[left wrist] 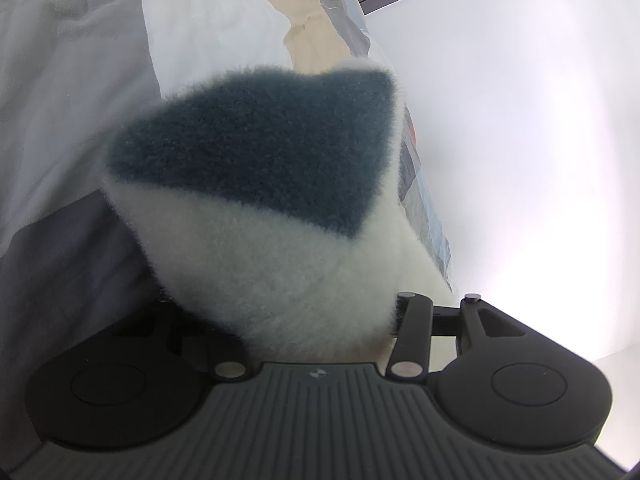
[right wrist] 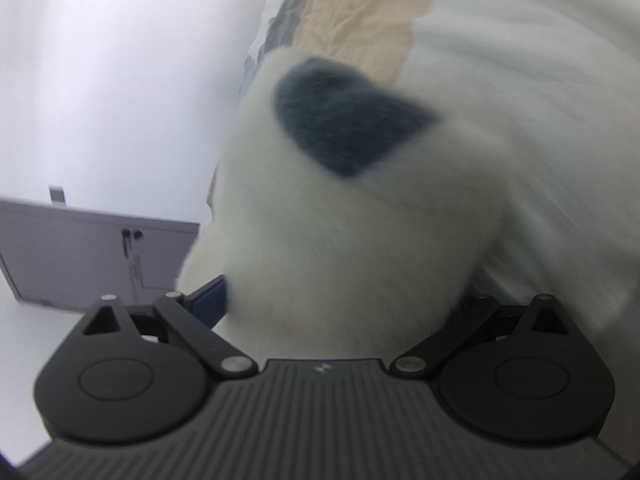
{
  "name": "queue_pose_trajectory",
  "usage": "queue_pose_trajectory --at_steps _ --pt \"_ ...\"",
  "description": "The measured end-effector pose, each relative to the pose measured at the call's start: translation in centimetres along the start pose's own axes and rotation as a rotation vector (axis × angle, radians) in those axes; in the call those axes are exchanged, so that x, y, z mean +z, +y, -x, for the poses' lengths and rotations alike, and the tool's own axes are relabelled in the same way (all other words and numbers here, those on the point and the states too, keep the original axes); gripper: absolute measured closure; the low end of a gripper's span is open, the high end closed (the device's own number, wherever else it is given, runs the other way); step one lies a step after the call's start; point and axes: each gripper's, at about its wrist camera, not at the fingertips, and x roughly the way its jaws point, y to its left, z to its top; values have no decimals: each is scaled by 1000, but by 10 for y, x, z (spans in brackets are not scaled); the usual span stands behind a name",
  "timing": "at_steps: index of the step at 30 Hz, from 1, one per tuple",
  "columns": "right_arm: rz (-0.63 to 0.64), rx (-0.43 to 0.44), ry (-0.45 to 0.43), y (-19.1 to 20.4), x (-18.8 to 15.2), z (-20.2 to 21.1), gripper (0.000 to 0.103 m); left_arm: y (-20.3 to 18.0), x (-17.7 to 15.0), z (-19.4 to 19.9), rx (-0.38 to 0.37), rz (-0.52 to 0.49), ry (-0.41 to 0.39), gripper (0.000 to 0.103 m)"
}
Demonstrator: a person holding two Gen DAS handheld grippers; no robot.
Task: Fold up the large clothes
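Above bed: both tongs, left and right, half-open, clamped on fluffy white-teal garment, held aloft. Likely mid-fold; next, lay garment flat, edges aligned.

place: bedroom | cues: patchwork bedding, grey cabinet, white wall

Fluffy garment up close: creamy white pile with a big dark teal-blue patch, same 2 colours in the blurred right wrist view. Behind it, bedding in pale blue-white, grey and beige panels, with a small red-orange fleck at its edge. Cabinet reads pale lilac-grey against a white wall.
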Motion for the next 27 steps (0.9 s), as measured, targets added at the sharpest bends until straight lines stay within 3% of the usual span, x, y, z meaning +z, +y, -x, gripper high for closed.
queue_pose_trajectory --at_steps 3,8,12,27 --pt "26 2 -12 2 7 0 8 -1 0 0 0 -2 1 50" --pt "124 36 -50 20 15 5 31 -7 -7 8 23 -24 -20 50" --pt "281 32 -73 45 15 11 42 -5 -13 17 21 -2 -25 51" --pt "446 159 -112 72 17 83 44 -20 -34 71 -26 28 31 51"
